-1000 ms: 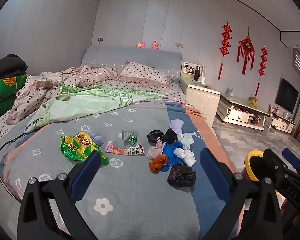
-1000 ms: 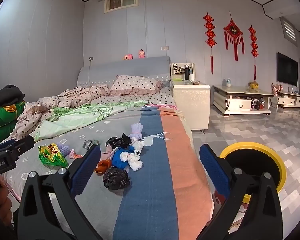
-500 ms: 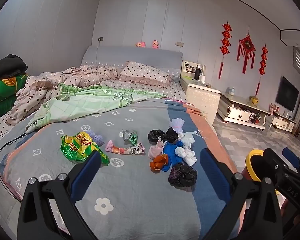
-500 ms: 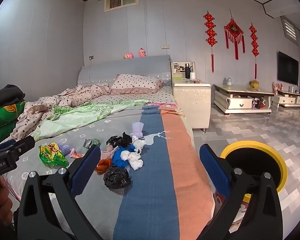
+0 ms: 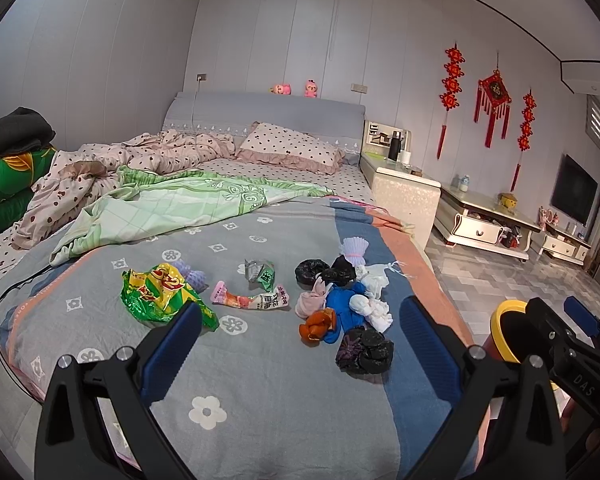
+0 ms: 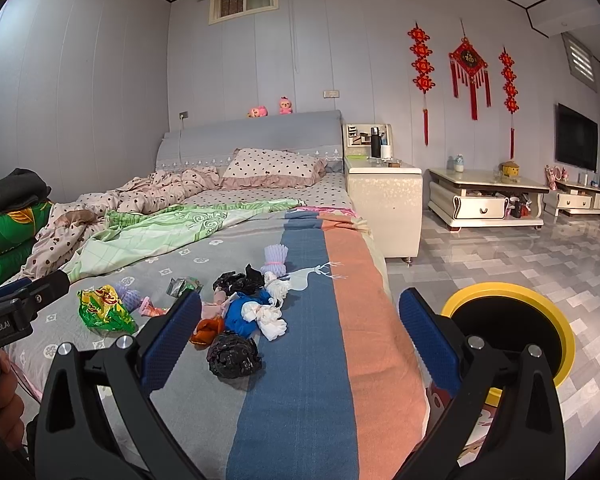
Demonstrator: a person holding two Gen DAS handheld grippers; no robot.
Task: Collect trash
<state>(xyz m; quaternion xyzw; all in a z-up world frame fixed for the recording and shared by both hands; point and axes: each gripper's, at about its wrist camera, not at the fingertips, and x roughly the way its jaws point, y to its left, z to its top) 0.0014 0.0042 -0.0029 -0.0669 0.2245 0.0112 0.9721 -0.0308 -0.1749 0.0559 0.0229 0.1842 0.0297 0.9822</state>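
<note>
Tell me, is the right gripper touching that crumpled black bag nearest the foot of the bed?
Apart. In the right wrist view the right gripper is wide open with bedspread showing between its fingers and the black bag.

Beyond the jaws, a crumpled pale-green patterned quilt (image 5: 188,204) is spread over a grey flowered bedspread (image 5: 260,380); further back, a polka-dotted pink pillow (image 6: 274,168) is propped against a grey padded headboard (image 6: 252,132).

Black tongs (image 5: 300,332), blue pads (image 6: 172,336), silver screws
</note>
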